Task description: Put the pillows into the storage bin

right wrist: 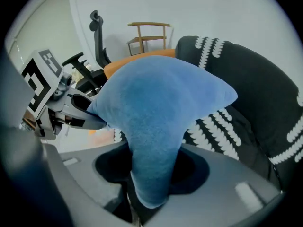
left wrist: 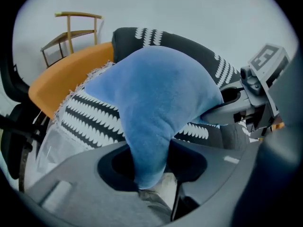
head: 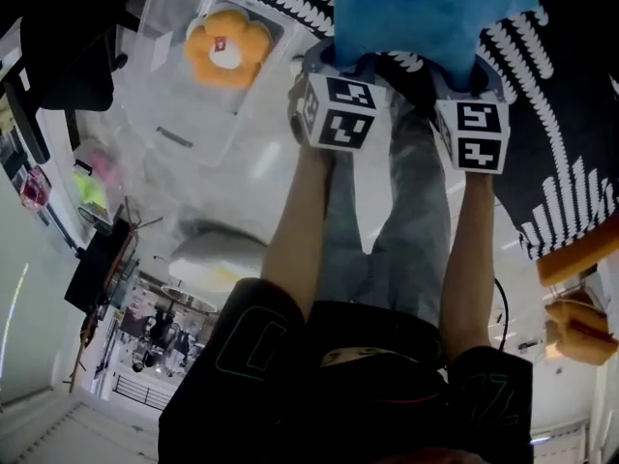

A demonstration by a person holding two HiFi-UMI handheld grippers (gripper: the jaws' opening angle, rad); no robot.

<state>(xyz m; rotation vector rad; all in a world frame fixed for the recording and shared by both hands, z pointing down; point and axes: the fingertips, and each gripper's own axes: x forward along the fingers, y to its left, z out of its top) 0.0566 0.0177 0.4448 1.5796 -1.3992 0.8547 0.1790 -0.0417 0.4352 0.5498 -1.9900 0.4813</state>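
Note:
A blue plush pillow (head: 416, 8) hangs between my two grippers at the top of the head view. My left gripper (left wrist: 149, 171) is shut on one corner of the blue pillow (left wrist: 156, 98). The other corner of the same pillow (right wrist: 161, 103) is pinched in my right gripper (right wrist: 151, 176), also shut. Both marker cubes, left (head: 337, 109) and right (head: 474, 133), sit just below the pillow. The clear storage bin (head: 174, 133) lies at upper left with an orange flower pillow (head: 227, 46) inside it.
A black-and-white patterned pillow (head: 571, 162) lies at the right, behind the blue one. Orange cushions (head: 580, 259) show at the right edge. A wooden chair (right wrist: 149, 34) and an office chair (right wrist: 97, 37) stand by the wall. The person's legs (head: 387, 259) fill the middle.

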